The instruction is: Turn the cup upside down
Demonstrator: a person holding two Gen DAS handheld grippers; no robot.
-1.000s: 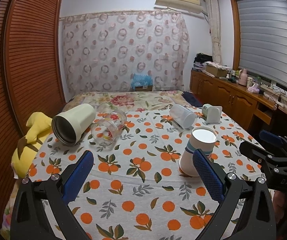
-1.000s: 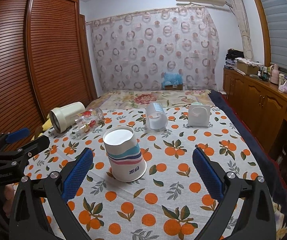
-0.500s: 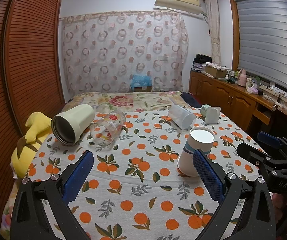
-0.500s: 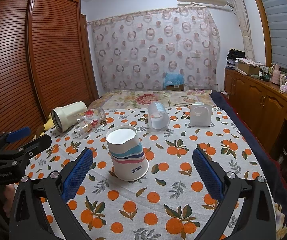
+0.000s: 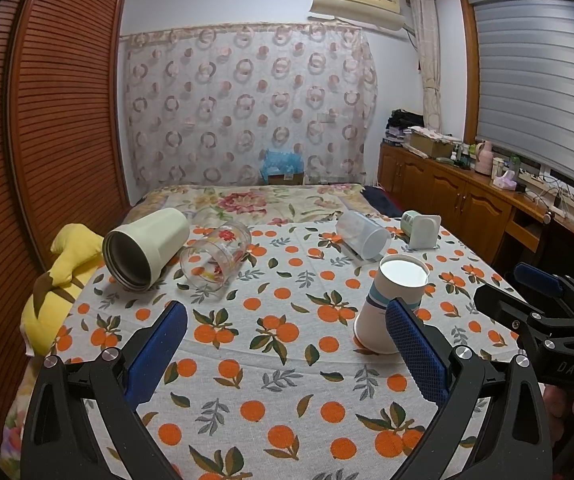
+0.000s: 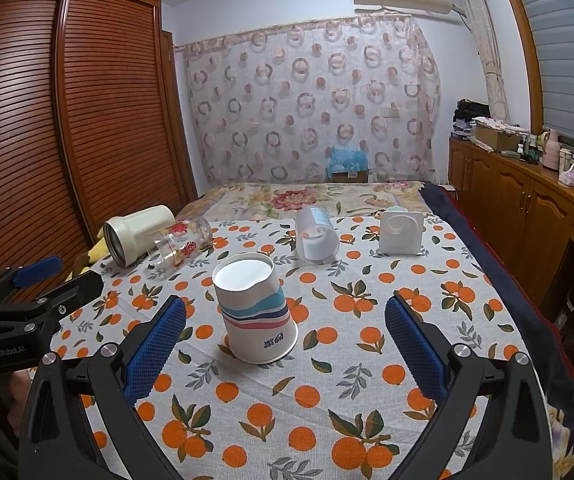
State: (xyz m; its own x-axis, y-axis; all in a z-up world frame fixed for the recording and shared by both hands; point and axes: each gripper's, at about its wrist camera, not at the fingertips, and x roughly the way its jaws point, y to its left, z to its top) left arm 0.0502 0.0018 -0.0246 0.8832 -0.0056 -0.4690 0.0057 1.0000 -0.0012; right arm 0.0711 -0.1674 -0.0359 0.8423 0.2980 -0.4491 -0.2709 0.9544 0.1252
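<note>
A striped paper cup (image 6: 255,316) stands upside down, wide rim on the orange-print cloth (image 6: 367,360), base up. It also shows in the left wrist view (image 5: 391,304), behind my left gripper's right finger. My right gripper (image 6: 285,354) is open and empty, its fingers apart on either side of the cup and nearer the camera. My left gripper (image 5: 287,354) is open and empty to the cup's left. A cream tumbler (image 5: 145,248), a clear glass (image 5: 215,256) and a frosted cup (image 5: 363,234) lie on their sides farther back.
A white square-based holder (image 6: 401,232) stands at the back right. A yellow plush toy (image 5: 63,280) lies at the left edge by the wooden wardrobe (image 5: 47,128). A wooden cabinet (image 6: 527,216) runs along the right.
Both grippers have drawn back a little from the paper cup. The cup stays upside down in place.
</note>
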